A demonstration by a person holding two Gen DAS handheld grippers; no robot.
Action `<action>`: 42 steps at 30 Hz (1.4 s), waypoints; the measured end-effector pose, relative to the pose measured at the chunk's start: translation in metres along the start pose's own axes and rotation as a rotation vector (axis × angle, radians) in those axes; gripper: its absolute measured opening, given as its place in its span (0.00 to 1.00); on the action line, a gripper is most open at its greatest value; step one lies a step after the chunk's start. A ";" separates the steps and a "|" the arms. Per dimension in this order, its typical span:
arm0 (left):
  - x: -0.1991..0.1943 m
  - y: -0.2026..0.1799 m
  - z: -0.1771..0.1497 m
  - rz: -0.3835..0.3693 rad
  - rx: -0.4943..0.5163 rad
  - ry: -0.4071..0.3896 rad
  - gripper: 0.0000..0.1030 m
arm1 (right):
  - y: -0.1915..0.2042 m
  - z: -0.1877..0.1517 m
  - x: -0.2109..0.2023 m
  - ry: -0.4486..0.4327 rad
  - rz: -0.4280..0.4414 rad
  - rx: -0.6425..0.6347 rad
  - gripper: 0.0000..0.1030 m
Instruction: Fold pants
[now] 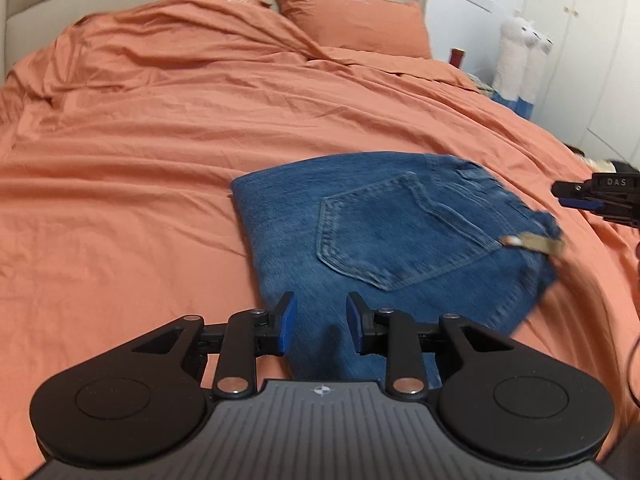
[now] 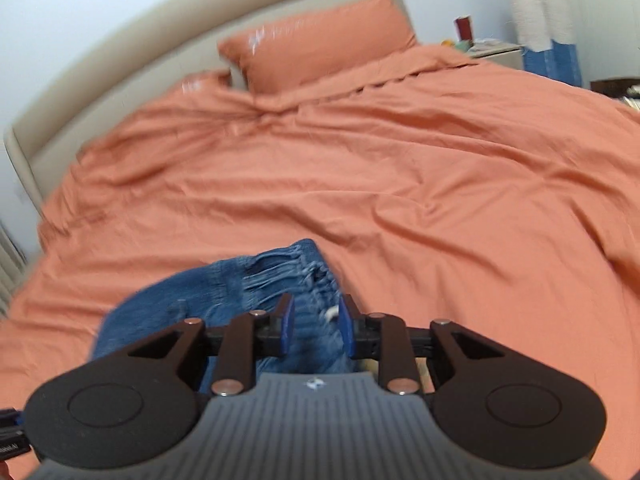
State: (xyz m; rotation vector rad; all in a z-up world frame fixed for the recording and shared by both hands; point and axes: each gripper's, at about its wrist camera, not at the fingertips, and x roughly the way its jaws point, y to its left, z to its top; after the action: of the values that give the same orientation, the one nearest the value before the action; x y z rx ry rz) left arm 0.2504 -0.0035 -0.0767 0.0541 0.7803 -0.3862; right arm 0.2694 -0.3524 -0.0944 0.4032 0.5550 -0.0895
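The jeans [image 1: 392, 240] lie folded into a compact blue block on the near part of the bed [image 1: 160, 160], back pocket [image 1: 400, 232] up, with the waistband end toward the right and a tan tag [image 1: 536, 244] hanging at that corner. My left hand-held gripper [image 1: 322, 326] hovers over the near left edge of the denim, jaws narrowly parted with nothing pressed between the blue pads [image 1: 289, 324]. My right hand-held gripper [image 2: 316, 330] sits low over the gathered waistband [image 2: 288, 276]; its jaws stand a little apart and I see cloth beneath them, but the blur keeps me from saying whether any of it lies between the pads. From the left wrist view the right one shows only as a black tip at the far right edge, clear of the fabric.

I judge the fold nearly finished: what remains is tidying, or one last fold-over. To do that well, I would set both grippers down on the same edge, one at each corner, and bite through all the layers rather than the top one alone, since denim stacks slide over each other. The waistband side looks bunched and uneven, so I would flatten it first. Then I would lift low, carry both corners across evenly, and let go only once the edges line up, so the soft, wrinkled bedspread does not drag the bottom layer askew.
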 end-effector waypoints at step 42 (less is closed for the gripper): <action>0.019 -0.068 -0.084 0.256 0.436 0.276 0.08 | 0.000 -0.048 0.047 0.132 -0.010 -0.082 0.20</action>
State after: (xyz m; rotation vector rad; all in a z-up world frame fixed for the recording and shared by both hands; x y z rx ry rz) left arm 0.1815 -0.0567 -0.1437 0.6203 0.9363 -0.3019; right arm 0.2853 -0.3317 -0.1563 0.3275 0.6886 -0.0501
